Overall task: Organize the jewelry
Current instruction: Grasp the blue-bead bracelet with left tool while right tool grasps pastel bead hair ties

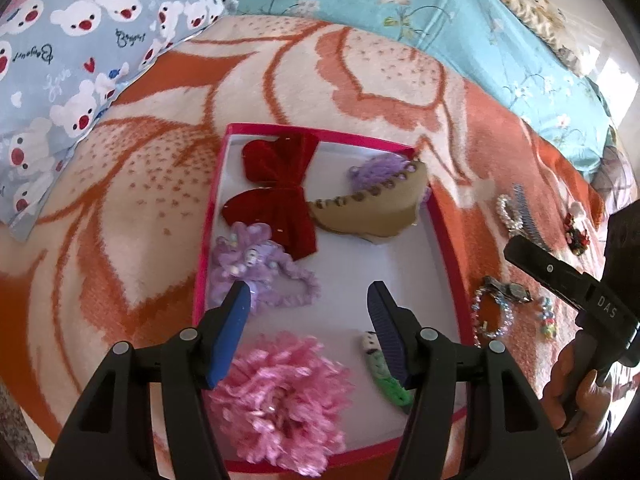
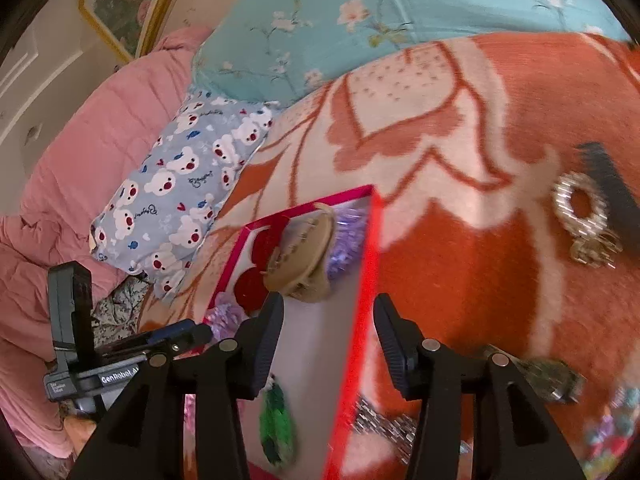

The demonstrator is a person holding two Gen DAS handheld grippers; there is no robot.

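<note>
A pink-rimmed box [image 1: 444, 240] lies on the bed. It holds a red velvet bow [image 1: 276, 192], a tan claw clip [image 1: 372, 208], a purple scrunchie [image 1: 256, 268], a pink fluffy flower [image 1: 280, 396] and a green clip [image 1: 386, 376]. My left gripper [image 1: 309, 294] hangs open over the box's near half, above the flower, with nothing between its pads. In the right wrist view my right gripper [image 2: 329, 302] stands open astride the box's right rim [image 2: 368, 280], also empty. The tan claw clip [image 2: 304, 264] and the green clip [image 2: 276, 420] show there too.
Loose pieces lie on the orange-and-cream blanket [image 2: 480, 240] right of the box: a sparkly ring clip [image 2: 582, 208], a dark comb [image 2: 612, 184], a watch [image 1: 508, 292], a beaded bracelet [image 1: 490, 316], a metal band [image 2: 384, 428]. A bear-print pillow [image 1: 80, 40] and a teal quilt [image 1: 400, 0] lie behind.
</note>
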